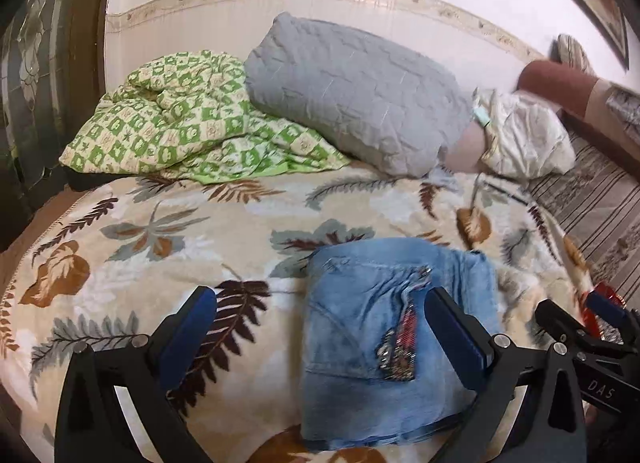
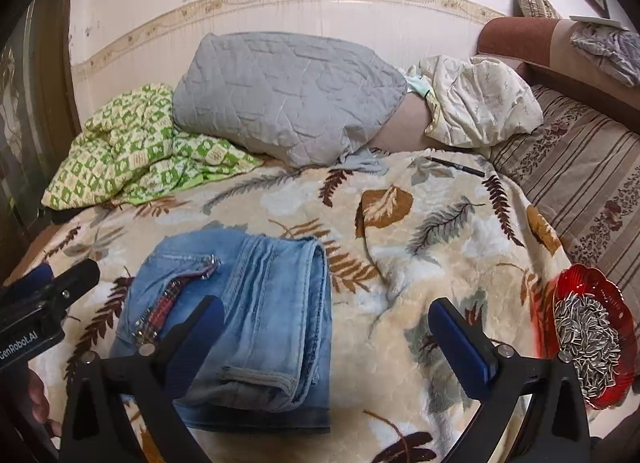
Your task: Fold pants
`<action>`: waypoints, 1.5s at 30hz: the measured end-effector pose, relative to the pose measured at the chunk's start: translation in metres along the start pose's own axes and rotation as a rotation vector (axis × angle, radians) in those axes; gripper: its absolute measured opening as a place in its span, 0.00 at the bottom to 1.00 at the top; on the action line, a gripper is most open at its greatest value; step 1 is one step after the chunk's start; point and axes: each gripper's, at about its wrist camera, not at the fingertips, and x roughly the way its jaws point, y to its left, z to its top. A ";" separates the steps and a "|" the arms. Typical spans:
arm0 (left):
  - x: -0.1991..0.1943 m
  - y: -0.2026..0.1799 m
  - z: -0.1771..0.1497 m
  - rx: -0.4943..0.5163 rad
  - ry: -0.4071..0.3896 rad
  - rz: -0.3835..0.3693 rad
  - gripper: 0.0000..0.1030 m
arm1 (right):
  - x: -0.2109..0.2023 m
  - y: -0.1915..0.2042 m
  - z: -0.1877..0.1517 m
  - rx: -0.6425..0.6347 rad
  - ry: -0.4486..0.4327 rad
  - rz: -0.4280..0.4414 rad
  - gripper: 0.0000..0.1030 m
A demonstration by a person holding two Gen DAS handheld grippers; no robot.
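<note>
Folded blue jeans [image 2: 248, 319] lying as a compact bundle on the leaf-patterned blanket [image 2: 420, 231] of the bed, embellished pocket up. Beyond the jeans, a grey quilted pillow [image 2: 280, 95] against the wall, with a green checked quilt [image 2: 132, 147] to its left and a cream floral bundle [image 2: 476, 103] to its right. Farther right of the jeans, a black pen [image 2: 454, 166] on the blanket and a red glass dish [image 2: 592, 335] filled with sunflower seeds near the bed's edge. Nothing between jeans and grippers. Left gripper [image 1: 320, 323] hovering low over the jeans, jaws spread wide, released, gripping nothing. Right gripper [image 2: 326, 327] just right of the bundle, jaws likewise parted and empty.
</note>
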 end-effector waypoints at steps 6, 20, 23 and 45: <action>0.006 0.005 -0.006 -0.002 0.049 0.020 1.00 | 0.002 -0.001 0.000 0.000 0.000 0.001 1.00; -0.002 -0.002 -0.012 0.009 0.055 0.058 1.00 | 0.000 0.000 0.002 -0.015 0.009 0.007 1.00; -0.002 -0.001 -0.011 0.012 0.048 0.071 1.00 | 0.001 -0.001 0.002 -0.009 0.011 0.005 1.00; -0.001 0.005 -0.009 0.011 0.041 0.082 1.00 | 0.001 -0.001 0.001 -0.014 0.021 -0.001 1.00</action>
